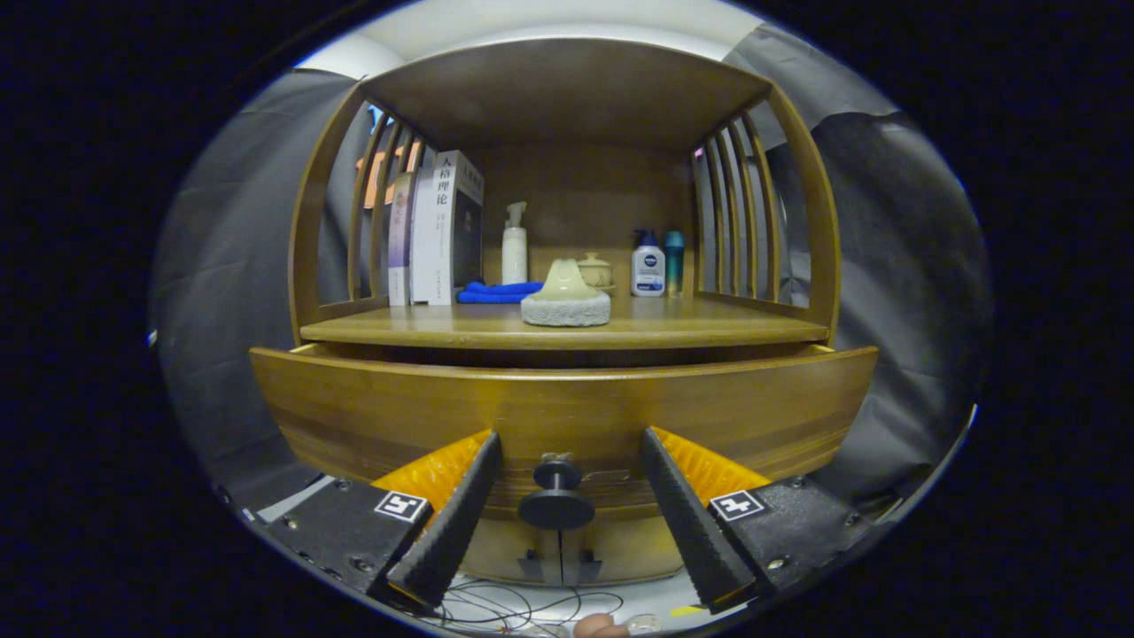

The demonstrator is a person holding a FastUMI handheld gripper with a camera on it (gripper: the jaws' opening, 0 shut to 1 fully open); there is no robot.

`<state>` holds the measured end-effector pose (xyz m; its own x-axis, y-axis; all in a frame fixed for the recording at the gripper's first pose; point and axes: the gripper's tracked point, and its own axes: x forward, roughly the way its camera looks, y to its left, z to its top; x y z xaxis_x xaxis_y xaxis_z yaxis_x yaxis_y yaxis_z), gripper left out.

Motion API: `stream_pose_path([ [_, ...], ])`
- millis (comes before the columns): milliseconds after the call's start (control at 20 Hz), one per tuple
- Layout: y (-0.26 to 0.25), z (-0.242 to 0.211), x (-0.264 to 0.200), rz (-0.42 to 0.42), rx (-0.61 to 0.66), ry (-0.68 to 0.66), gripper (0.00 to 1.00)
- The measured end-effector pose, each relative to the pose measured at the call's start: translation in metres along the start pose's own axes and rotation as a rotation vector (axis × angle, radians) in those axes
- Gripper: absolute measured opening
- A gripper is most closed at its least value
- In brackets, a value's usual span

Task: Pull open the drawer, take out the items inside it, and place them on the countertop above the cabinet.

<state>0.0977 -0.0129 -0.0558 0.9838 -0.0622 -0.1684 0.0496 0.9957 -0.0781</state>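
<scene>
Tongs (pixel 571 439) are spread wide and hold nothing. One finger (pixel 461 505) is to the left of the knob (pixel 556 505) and the other is to the right of it. The knob sits right in the middle of the gap, and neither finger touches it.

The knob's little stem points straight out at me, along the same line as my fingers. I think that matters most. If I squeeze, both fingers should meet the knob from its two sides, and any pull would go straight back toward me.

The knob is fixed low on the front of the drawer (pixel 399 416). Above the knob, the drawer's top edge stands out a little from the cabinet, with a dark gap behind it, so it looks partly open. I cannot see inside it from here.

Higher above the knob is the countertop (pixel 709 330). A round scrubbing pad (pixel 565 306) with a pale handle sits on it, almost straight up from the knob. It may have come out of the drawer, or it may belong up there. I cannot tell which.
</scene>
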Motion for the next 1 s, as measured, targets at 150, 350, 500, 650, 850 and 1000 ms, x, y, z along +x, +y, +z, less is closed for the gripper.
stream_pose_path([
  [150,0.0,0.003,0.012,0.0,0.002,0.002,1.0],
  [350,0.0,0.003,0.028,-0.004,-0.017,-0.011,1.0],
  [500,0.001,0.005,0.036,-0.009,-0.024,-0.011,1.0],
  [650,0.002,0.007,0.046,-0.01,-0.02,-0.004,1.0],
  [850,0.001,0.009,0.052,-0.019,-0.026,-0.004,1.0],
  [1000,0.001,0.008,0.052,-0.02,-0.042,-0.016,1.0],
])
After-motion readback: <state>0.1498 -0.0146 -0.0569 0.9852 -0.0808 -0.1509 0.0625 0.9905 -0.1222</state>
